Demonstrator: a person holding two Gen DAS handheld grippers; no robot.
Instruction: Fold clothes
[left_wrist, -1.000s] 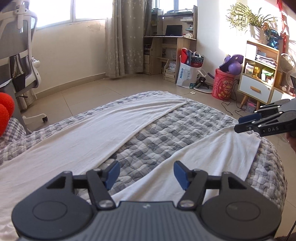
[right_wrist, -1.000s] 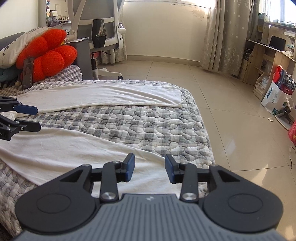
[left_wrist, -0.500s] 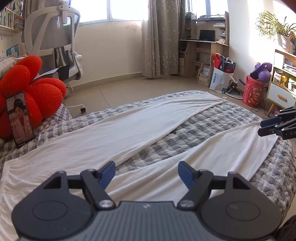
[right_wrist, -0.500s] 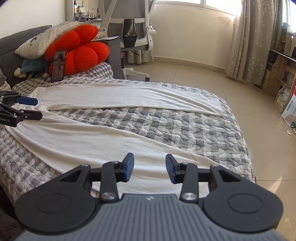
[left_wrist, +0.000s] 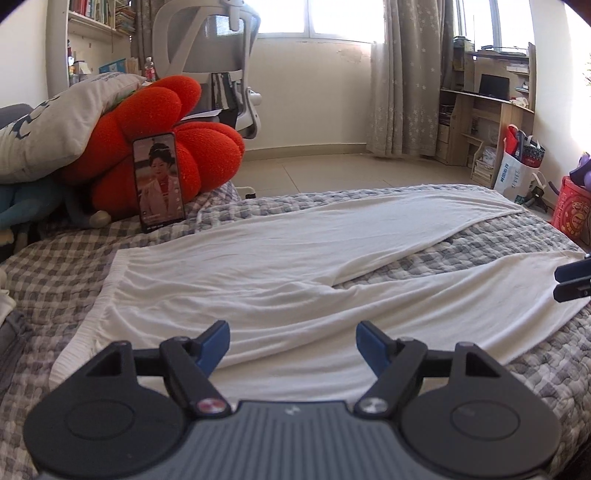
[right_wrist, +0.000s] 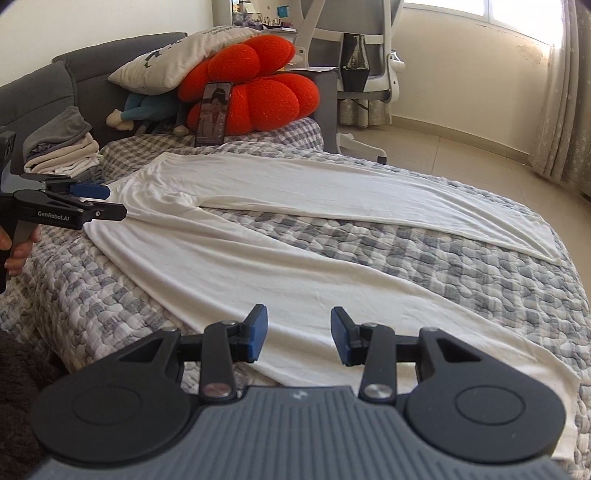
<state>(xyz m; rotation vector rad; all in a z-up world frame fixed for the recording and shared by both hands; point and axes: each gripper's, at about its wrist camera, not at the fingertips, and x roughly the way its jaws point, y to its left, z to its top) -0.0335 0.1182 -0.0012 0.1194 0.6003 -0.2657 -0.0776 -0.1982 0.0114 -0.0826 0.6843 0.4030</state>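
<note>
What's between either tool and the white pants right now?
Nothing visible. The left tool and the right tool are open, directly over the white pants spread flat on the bed quilt.

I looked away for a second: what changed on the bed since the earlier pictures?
Both views swung toward the headboard: the left hand-held gripper now sits over the waistband end of the white trousers. Nothing grasped; both hand-held grippers stay open, right hand-held gripper near the cuff, trousers unmoved.
</note>
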